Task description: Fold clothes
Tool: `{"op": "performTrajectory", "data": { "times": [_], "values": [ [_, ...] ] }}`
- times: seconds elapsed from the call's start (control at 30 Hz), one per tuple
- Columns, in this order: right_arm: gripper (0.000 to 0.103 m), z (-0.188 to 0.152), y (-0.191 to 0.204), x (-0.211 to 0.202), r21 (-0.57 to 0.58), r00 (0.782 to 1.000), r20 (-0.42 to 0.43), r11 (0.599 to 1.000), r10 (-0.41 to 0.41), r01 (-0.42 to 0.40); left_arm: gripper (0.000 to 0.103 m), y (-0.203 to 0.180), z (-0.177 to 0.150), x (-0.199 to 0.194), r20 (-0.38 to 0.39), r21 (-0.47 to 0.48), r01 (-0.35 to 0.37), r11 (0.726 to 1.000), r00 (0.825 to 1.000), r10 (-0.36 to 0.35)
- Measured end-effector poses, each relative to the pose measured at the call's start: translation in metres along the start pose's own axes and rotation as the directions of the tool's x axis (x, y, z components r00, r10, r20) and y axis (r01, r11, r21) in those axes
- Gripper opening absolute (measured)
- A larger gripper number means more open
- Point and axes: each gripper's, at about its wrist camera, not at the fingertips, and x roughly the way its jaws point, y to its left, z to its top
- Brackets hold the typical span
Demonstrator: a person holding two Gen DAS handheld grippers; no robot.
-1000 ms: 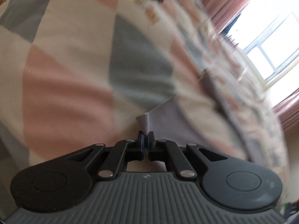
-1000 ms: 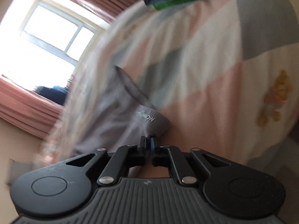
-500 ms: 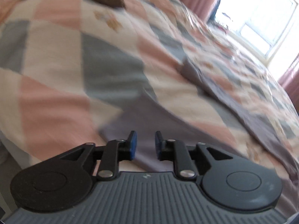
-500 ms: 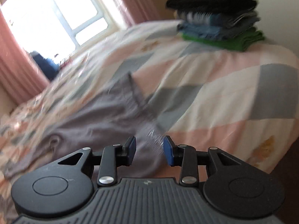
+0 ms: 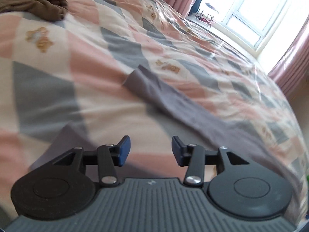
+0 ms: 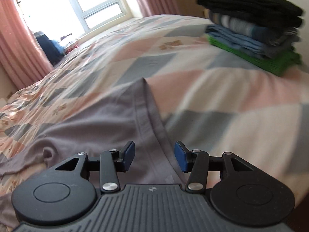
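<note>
- We find one grey-lilac garment spread on the patchwork quilt, near the bed's front edge; a seamed edge runs up from the right gripper.
- From the left wrist view, the same garment lies as a long strip across the quilt, and its near end passes out of sight under the left gripper.
- We see both grippers empty, jaws spread wide, blue pads clear of the cloth.
- Nothing stands between either gripper and the garment.
- One stack of folded clothes sits well apart at the right: black on top, striped and blue layers, green at the bottom. We cannot count the layers exactly; the stack is blurred.
- One brown crumpled garment lies at the far left, cut off by the frame.
- One window with pink curtains beside it; dark items on its sill are too small to identify.
</note>
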Motion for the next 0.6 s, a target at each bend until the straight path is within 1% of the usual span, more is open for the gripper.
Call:
{"op": "performTrajectory", "data": {
  "times": [0.07,0.1,0.17,0.23,0.3,0.37,0.43,0.47,0.5,0.53,0.57,0.6],
  "values": [
    [0.049,0.026,0.002,0.027,0.006,0.999,0.0,0.999,0.047,-0.047,0.042,0.0,0.021,0.026,-0.017,-0.069,0.032,0.997,0.999,-0.033],
    [0.049,0.039,0.003,0.041,0.011,0.997,0.0,0.997,0.072,-0.072,0.042,0.0,0.03,0.037,-0.018,-0.096,0.03,0.995,0.999,-0.032],
    [0.049,0.064,0.005,0.066,0.019,0.994,0.004,0.994,0.105,-0.105,0.042,0.002,0.045,0.057,-0.008,-0.116,0.008,0.993,1.0,-0.009],
    [0.049,0.086,0.007,0.087,-0.001,0.994,-0.003,0.994,0.113,-0.113,0.042,0.004,0.059,0.076,0.005,-0.124,-0.011,0.992,1.0,0.012],
    [0.049,0.103,0.008,0.109,-0.028,0.994,-0.022,0.994,0.106,-0.107,0.042,0.004,0.072,0.09,0.016,-0.107,-0.013,0.994,1.0,0.015],
    [0.051,0.113,0.009,0.131,-0.053,0.993,-0.056,0.993,0.103,-0.106,0.042,-0.002,0.085,0.102,0.012,-0.066,-0.022,0.998,1.0,0.022],
    [0.054,0.116,0.008,0.152,-0.081,0.991,-0.102,0.992,0.085,-0.094,0.042,-0.008,0.094,0.114,-0.009,-0.031,-0.013,0.999,1.0,0.012],
    [0.054,0.117,0.008,0.161,-0.092,0.991,-0.116,0.993,0.067,-0.078,0.042,-0.011,0.098,0.12,-0.024,-0.018,-0.003,1.0,1.0,0.003],
    [0.054,0.117,0.007,0.165,-0.094,0.991,-0.118,0.993,0.066,-0.077,0.042,-0.014,0.101,0.125,-0.039,-0.012,0.003,1.0,0.999,-0.004],
    [0.048,0.116,0.007,0.168,-0.091,0.991,-0.114,0.992,0.073,-0.084,0.042,-0.017,0.104,0.13,-0.048,-0.004,0.006,1.0,0.999,-0.006],
    [0.044,0.115,0.006,0.17,-0.089,0.991,-0.111,0.992,0.081,-0.091,0.042,-0.019,0.108,0.134,-0.047,0.009,0.004,1.0,0.999,-0.004],
    [0.044,0.115,0.005,0.172,-0.086,0.99,-0.107,0.991,0.088,-0.098,0.042,-0.022,0.111,0.138,-0.047,0.028,0.004,1.0,0.999,-0.002]
  ]
}}
